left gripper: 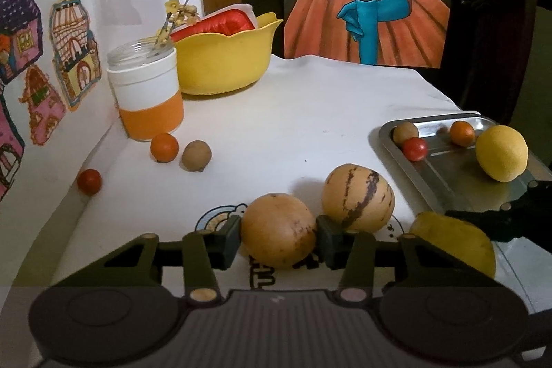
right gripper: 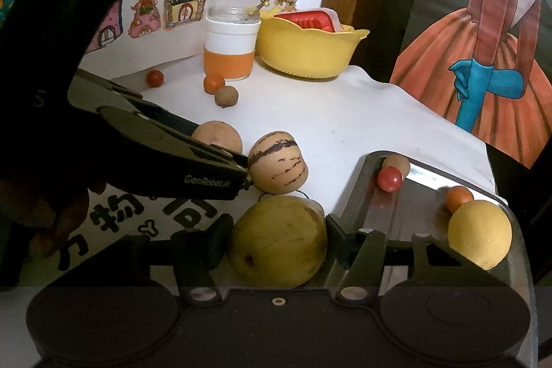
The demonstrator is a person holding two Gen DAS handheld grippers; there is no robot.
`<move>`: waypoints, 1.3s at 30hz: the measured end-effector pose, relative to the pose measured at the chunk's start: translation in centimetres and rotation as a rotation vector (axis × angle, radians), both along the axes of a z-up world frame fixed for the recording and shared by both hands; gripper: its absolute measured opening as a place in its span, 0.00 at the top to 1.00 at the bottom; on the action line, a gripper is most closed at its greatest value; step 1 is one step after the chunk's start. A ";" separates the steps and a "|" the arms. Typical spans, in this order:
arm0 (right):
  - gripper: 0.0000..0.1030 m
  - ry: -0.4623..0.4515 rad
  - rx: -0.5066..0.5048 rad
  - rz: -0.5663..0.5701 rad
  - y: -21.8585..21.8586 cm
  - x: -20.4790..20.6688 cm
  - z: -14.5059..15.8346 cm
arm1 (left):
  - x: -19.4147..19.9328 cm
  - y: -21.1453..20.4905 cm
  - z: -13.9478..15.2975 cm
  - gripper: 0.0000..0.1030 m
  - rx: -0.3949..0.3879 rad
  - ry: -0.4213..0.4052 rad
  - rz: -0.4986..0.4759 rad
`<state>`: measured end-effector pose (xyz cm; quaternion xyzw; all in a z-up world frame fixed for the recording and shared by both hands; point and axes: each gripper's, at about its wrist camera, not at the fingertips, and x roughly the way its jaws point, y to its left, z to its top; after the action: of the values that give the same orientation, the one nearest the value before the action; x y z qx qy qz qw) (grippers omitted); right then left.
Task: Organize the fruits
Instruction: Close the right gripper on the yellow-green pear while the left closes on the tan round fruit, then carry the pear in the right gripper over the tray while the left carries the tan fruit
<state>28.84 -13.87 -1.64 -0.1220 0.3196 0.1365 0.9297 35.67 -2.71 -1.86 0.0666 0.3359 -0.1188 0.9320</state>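
Right gripper [right gripper: 277, 245] clamped on yellow-green fruit [right gripper: 278, 242], both pads touching its sides, held at the near-left edge of the steel tray [right gripper: 386, 206]; its stem pit faces the camera, long axis roughly left-right. Only the right wrist view shows this grip fully. Left gripper [left gripper: 278, 235] clamped on plain tan fruit [left gripper: 278, 230], pads on both sides, round, no clear axis. Striped fruit [left gripper: 358, 197] just behind. Tray holds 1 lemon [left gripper: 501, 153] and 3 small fruits. Far left: 3 small fruits near jar [left gripper: 148, 95], yellow bowl [left gripper: 224, 57] behind.
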 end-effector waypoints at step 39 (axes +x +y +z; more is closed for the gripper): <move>0.46 -0.004 0.100 0.037 -0.5 -4.4 1.1 | -4.3 2.9 1.8 0.52 -0.089 0.058 0.146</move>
<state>24.42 -14.34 -0.50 -0.0813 0.3081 0.1691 0.9327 31.39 0.15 -0.02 -0.0029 0.3610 -0.0671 0.9301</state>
